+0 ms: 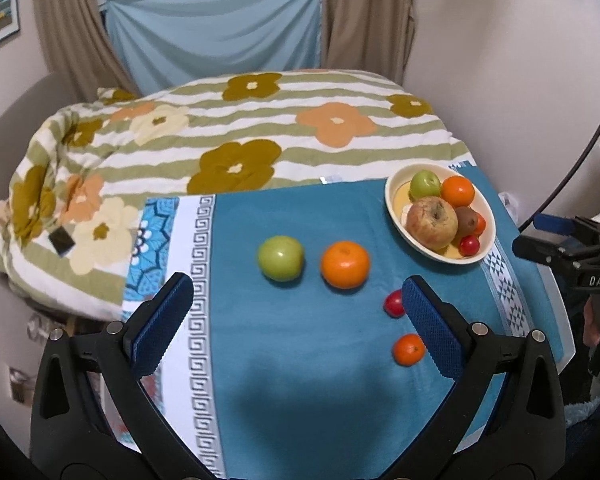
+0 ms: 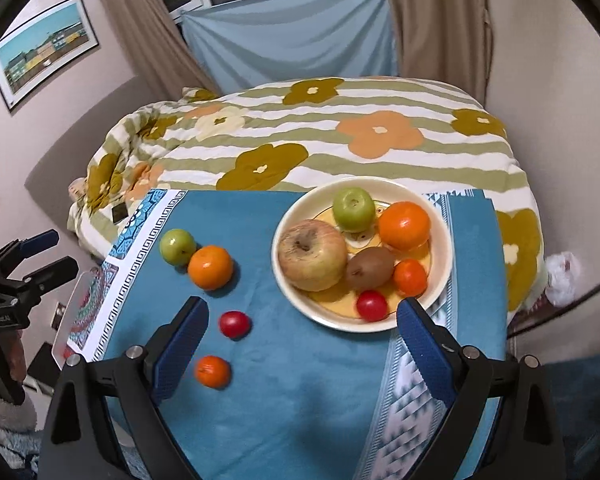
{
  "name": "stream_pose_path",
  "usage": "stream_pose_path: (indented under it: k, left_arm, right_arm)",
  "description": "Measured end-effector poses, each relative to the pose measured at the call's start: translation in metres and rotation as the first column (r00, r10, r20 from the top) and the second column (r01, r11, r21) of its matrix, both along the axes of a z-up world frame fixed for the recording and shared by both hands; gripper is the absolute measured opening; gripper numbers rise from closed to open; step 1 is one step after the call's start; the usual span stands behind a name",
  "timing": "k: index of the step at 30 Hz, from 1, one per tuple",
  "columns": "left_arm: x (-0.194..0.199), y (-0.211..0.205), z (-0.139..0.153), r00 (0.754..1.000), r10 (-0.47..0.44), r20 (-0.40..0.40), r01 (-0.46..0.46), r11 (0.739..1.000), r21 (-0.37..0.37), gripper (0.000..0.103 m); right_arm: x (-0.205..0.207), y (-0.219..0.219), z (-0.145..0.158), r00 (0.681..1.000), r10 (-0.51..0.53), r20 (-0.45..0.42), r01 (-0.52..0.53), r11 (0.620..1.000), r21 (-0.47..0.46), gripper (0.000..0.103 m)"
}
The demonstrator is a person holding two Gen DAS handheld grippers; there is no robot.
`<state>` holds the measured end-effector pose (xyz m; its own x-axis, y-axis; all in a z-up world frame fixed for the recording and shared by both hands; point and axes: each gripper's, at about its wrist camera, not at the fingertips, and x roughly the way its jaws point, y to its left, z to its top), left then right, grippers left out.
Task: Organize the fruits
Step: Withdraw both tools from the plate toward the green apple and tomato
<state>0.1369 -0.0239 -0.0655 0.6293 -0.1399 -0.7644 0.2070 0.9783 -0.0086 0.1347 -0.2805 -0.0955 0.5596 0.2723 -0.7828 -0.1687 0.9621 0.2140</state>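
Right wrist view: six fruits in bowl (image 2: 296,300), four on cloth (image 2: 300,392); both grippers spread, empty.

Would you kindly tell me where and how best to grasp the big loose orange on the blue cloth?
Grip the big loose orange across its widest middle, coming from above. It is round, and the green apple sits close on one side, so set the jaws across the other axis, probably clear of the apple.

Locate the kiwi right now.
In the right wrist view the kiwi lies in the bowl right of centre, between the big yellowish apple and the small orange, just above the red cherry tomato.
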Motion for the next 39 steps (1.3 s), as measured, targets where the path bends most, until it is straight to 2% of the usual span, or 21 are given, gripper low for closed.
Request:
stream_pose_path:
  k: [8, 15, 22, 31, 32, 34, 38, 39]
  left_arm:
    - [0.023, 0.035, -0.01, 0.996, -0.088, -0.035, 0.088, 0.996, 0.002, 0.103]
    - [0.05, 0.049, -0.031, 0.975, -0.211, -0.073, 0.213, 0.977, 0.016, 0.103]
    - [0.084, 0.052, -0.061, 0.937, -0.334, -0.101, 0.335, 0.942, -0.008, 0.103]
    - [0.114, 0.032, -0.104, 0.877, -0.458, -0.147, 0.464, 0.886, 0.001, 0.102]
    - [0.117, 0.029, -0.108, 0.871, -0.467, -0.153, 0.472, 0.882, 0.001, 0.1]
    - [0.123, 0.022, -0.119, 0.858, -0.485, -0.168, 0.492, 0.871, -0.002, 0.089]
    - [0.131, 0.012, -0.134, 0.837, -0.514, -0.187, 0.522, 0.853, -0.01, 0.085]
    - [0.132, 0.01, -0.137, 0.83, -0.523, -0.191, 0.531, 0.847, -0.013, 0.082]
  right_arm:
    - [-0.005, 0.046, -0.008, 0.995, -0.088, -0.047, 0.088, 0.996, 0.006, 0.094]
    - [-0.006, 0.077, -0.026, 0.983, -0.155, -0.096, 0.154, 0.988, -0.018, 0.094]
    - [0.0, 0.099, -0.051, 0.961, -0.24, -0.138, 0.239, 0.971, -0.023, 0.094]
    - [0.009, 0.115, -0.082, 0.933, -0.318, -0.169, 0.313, 0.948, -0.055, 0.093]
    - [0.01, 0.116, -0.084, 0.931, -0.322, -0.171, 0.316, 0.947, -0.064, 0.091]
    - [0.013, 0.116, -0.091, 0.926, -0.333, -0.177, 0.322, 0.943, -0.086, 0.09]
    - [0.019, 0.113, -0.1, 0.916, -0.357, -0.182, 0.344, 0.934, -0.097, 0.09]
    - [0.02, 0.113, -0.101, 0.915, -0.36, -0.183, 0.347, 0.933, -0.099, 0.089]
